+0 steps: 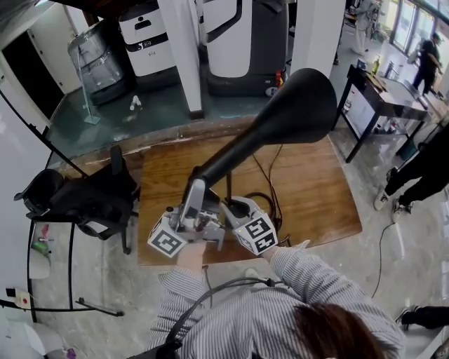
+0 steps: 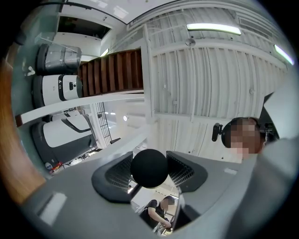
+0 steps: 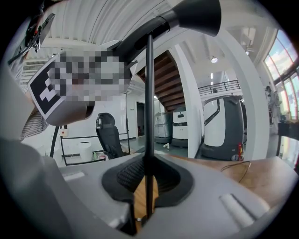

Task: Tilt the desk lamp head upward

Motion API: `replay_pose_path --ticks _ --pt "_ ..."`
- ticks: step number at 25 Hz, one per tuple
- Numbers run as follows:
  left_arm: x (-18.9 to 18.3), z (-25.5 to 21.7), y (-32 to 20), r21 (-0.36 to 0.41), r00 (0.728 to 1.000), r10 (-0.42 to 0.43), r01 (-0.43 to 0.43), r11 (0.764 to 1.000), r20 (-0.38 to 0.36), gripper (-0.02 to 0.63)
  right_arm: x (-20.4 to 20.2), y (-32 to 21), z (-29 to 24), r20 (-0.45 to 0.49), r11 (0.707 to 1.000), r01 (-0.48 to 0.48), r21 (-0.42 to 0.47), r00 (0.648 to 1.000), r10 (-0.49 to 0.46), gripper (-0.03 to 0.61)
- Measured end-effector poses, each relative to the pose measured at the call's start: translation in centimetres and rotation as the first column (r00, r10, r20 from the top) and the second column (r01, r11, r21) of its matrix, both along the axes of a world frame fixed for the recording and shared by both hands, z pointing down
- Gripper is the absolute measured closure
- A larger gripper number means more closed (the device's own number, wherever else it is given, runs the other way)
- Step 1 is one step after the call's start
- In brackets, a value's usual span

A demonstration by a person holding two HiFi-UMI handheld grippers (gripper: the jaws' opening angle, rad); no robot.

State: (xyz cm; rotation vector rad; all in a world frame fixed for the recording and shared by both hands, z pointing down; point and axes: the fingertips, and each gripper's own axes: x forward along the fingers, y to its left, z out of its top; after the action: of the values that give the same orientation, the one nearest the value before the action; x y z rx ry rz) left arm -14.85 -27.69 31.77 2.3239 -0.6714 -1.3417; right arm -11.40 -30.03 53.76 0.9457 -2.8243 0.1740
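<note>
A black desk lamp stands on the wooden table. Its cone-shaped head points up and to the right, and its narrow rear end reaches down to my left gripper. In the left gripper view that round black end sits between the two pads and touches both, so the left gripper is shut on it. My right gripper is shut on the thin upright lamp pole. The pole runs up between the right gripper's pads to the head.
A black cable loops over the table behind the lamp. A black office chair stands to the left. White machines and a pillar are at the back. A dark desk and a person's legs are on the right.
</note>
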Motion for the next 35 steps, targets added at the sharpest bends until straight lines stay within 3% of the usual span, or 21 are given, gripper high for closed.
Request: replay_pose_path --ticks 9,17,23,27,31,35 --pt "0.0 0.7 -0.1 -0.006 0.987 0.065 -0.066 0.998 -0.148 0.383 -0.6 0.1 0.1 -0.02 1.0 -0.018 0.016 1.0 0.018 0.532" --pt "0.3 1.5 -0.1 -0.029 0.96 0.054 -0.065 0.997 -0.276 0.382 -0.5 0.1 0.4 -0.027 0.999 -0.032 0.016 0.999 0.032 0.532" --pt "-0.2 2.2 0.1 -0.075 0.978 0.045 -0.062 0.995 -0.204 0.362 -0.7 0.1 0.3 -0.045 0.999 -0.031 0.027 0.998 0.033 0.532" --pt "-0.5 1.9 0.8 -0.065 0.985 0.035 -0.046 0.997 -0.166 0.362 -0.5 0.2 0.2 -0.053 0.999 -0.031 0.035 0.998 0.032 0.532" --pt "-0.2 2.4 1.9 -0.053 1.0 -0.017 0.017 0.998 0.01 0.342 -0.4 0.2 0.1 -0.058 0.998 -0.026 0.056 0.998 0.029 0.529" --pt "-0.4 4.1 2.5 -0.071 0.977 -0.107 0.121 0.99 0.183 0.342 0.3 0.6 -1.2 -0.031 0.997 -0.004 0.079 0.999 0.006 0.528"
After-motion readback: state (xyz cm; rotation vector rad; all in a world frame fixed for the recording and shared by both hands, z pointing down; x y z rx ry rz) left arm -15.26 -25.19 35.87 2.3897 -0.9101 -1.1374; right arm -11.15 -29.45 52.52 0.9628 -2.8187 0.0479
